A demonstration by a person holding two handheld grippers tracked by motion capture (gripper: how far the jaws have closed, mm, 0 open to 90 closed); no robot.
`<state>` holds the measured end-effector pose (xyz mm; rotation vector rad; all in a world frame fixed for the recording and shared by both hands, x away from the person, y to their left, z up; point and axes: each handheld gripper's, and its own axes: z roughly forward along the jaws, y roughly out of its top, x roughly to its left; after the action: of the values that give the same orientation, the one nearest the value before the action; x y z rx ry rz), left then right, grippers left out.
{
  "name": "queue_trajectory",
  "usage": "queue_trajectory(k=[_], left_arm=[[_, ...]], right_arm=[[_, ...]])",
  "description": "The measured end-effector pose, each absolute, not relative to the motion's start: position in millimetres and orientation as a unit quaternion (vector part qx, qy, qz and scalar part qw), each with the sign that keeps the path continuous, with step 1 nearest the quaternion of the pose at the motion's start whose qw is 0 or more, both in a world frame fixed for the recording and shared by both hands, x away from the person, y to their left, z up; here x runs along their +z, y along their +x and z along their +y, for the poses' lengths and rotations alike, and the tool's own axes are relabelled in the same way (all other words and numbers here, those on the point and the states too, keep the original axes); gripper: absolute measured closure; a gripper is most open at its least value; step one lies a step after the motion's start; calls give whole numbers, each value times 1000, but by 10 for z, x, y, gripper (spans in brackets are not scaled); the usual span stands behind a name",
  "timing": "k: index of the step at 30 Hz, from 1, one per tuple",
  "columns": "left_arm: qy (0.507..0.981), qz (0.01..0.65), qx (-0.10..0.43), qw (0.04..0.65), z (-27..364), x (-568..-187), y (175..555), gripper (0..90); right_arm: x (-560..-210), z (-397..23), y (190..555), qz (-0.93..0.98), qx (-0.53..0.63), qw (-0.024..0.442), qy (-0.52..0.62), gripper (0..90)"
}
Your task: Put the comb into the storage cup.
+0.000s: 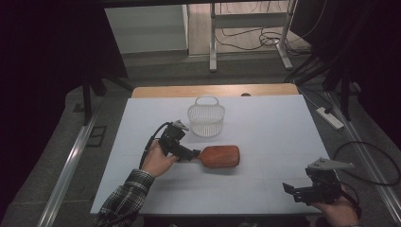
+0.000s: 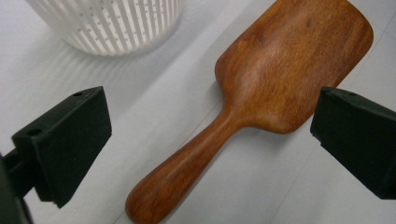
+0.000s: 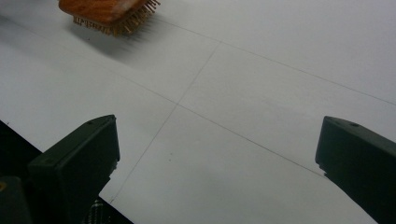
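A wooden hairbrush [image 1: 220, 156] lies bristles down near the middle of the white table [image 1: 265, 127], its broad head pointing right and its handle pointing left. The left gripper [image 1: 193, 153] sits at the handle end, held low over the table by the person's left hand [image 1: 158, 160], whose plaid sleeve [image 1: 124, 197] comes in from the near edge. In the left gripper view the two black jaws stand spread wide, one on each side of the brush, with the handle lying in the gap between them and neither jaw touching the wood. A white slatted basket [image 1: 206, 117] stands just beyond the brush, on the far side, a little to the left of the brush head; its ribbed wall shows at the top of the left gripper view.

The right gripper [image 1: 294, 191] is well apart from the brush, at the near right corner of the table, held in the right hand [image 1: 336, 212]. Its jaws are also spread wide, over bare tabletop, holding nothing. In the right gripper view the bristled end of the brush sits far off in the top left corner.
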<state>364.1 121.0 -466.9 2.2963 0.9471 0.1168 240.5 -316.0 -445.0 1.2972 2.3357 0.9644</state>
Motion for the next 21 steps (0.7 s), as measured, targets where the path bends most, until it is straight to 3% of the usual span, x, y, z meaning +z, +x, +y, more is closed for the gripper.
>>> queue_trajectory(k=[12, 14, 17, 20, 21], left_arm=[[884, 357, 52, 297, 1088, -4701, 3686, 15], [884, 358, 64, 293, 1098, -4689, 3679, 90], [879, 362, 50, 306, 1148, -4665, 3692, 327], [878, 365, 50, 306, 1156, -4666, 3702, 502], [877, 367, 48, 306, 1162, -4667, 3711, 502]], right_arm=[[-4452, -3160, 2405, 813, 335, 150, 452, 0], [-4452, -3160, 2406, 813, 334, 150, 452, 0], [-4452, -3159, 2405, 814, 334, 150, 451, 0], [-4450, -3160, 2404, 813, 334, 151, 452, 1], [-4450, -3161, 2404, 812, 335, 152, 453, 2]])
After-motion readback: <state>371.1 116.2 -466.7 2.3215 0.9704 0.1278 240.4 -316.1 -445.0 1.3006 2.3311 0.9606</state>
